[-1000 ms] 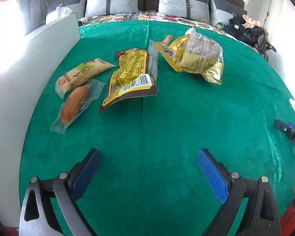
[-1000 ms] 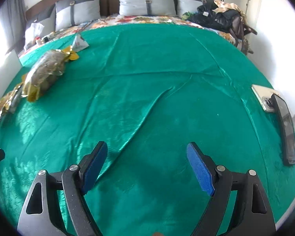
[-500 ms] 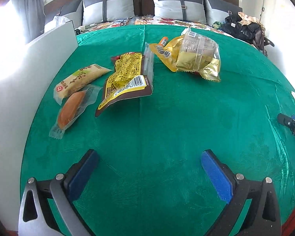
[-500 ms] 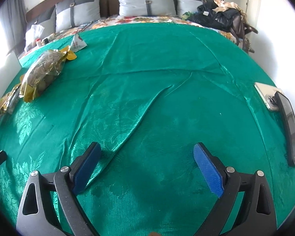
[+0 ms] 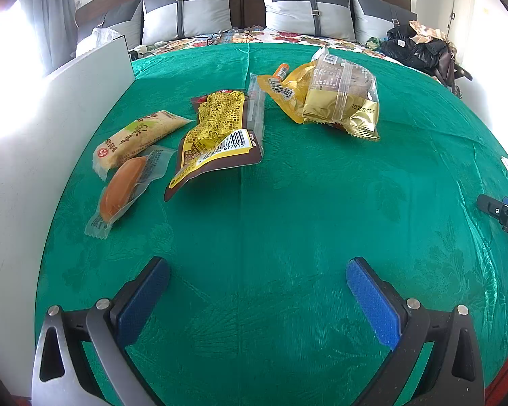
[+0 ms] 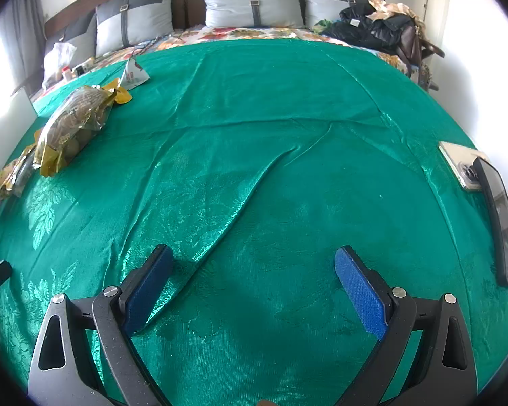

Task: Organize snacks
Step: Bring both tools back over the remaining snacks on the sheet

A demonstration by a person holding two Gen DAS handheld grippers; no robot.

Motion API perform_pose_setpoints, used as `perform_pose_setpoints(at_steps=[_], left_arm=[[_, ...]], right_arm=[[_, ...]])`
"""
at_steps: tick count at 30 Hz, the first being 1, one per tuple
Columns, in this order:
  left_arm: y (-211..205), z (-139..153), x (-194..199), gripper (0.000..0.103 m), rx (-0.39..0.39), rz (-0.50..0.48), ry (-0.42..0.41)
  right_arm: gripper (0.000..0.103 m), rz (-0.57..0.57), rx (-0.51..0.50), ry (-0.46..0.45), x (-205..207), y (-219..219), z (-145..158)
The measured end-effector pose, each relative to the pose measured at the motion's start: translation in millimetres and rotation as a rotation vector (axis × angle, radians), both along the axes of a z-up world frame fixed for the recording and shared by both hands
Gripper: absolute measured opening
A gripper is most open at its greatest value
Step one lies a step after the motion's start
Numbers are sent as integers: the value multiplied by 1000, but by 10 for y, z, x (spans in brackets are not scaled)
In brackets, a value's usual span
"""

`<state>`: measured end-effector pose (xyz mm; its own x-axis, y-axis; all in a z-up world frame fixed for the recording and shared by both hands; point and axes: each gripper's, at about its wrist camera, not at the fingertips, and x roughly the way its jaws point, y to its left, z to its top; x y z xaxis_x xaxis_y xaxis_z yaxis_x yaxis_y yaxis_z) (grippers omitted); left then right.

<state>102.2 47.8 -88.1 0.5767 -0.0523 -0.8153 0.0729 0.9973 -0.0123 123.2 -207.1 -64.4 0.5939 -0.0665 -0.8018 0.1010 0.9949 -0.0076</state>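
Bedroom, grey pillows along the headboard, and a green cloth spread over the bed as the work surface; white board stands along the cloth's left edge.

Left gripper hovers low over bare cloth, jaws spread wide, nothing between the blue pads. All snacks lie ahead of it, loosely scattered, prob. dumped for sorting, no order yet. Ahead-left, nearest: bun in clear wrap, touching the cream-coloured pack just beyond it. Straight ahead, slightly left: yellow/brown barcode pouch, its near corner curling up off the cloth, w/ a thin clear packet along its right edge. Further ahead-right: gold-and-clear bread bag resting partly on a yellow pouch, small orange item behind.

Right gripper also wide open and empty, over a wrinkled stretch of cloth; snacks are far to its left, e.g. same bread bag. Off to its right, two phones at the cloth edge, not task items.

Judgement: sorting not begun. Left is the one facing the pile, so it's better placed for the first pick; flat wrappers will need a low, edge-on pinch.
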Motion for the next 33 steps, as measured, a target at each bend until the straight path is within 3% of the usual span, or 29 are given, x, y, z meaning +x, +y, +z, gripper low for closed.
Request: perform_pose_setpoints(at_steps=[33], left_arm=[[24, 21, -67, 103, -6, -7, 11]], right_arm=[[98, 0, 3, 1, 1, -5, 5]])
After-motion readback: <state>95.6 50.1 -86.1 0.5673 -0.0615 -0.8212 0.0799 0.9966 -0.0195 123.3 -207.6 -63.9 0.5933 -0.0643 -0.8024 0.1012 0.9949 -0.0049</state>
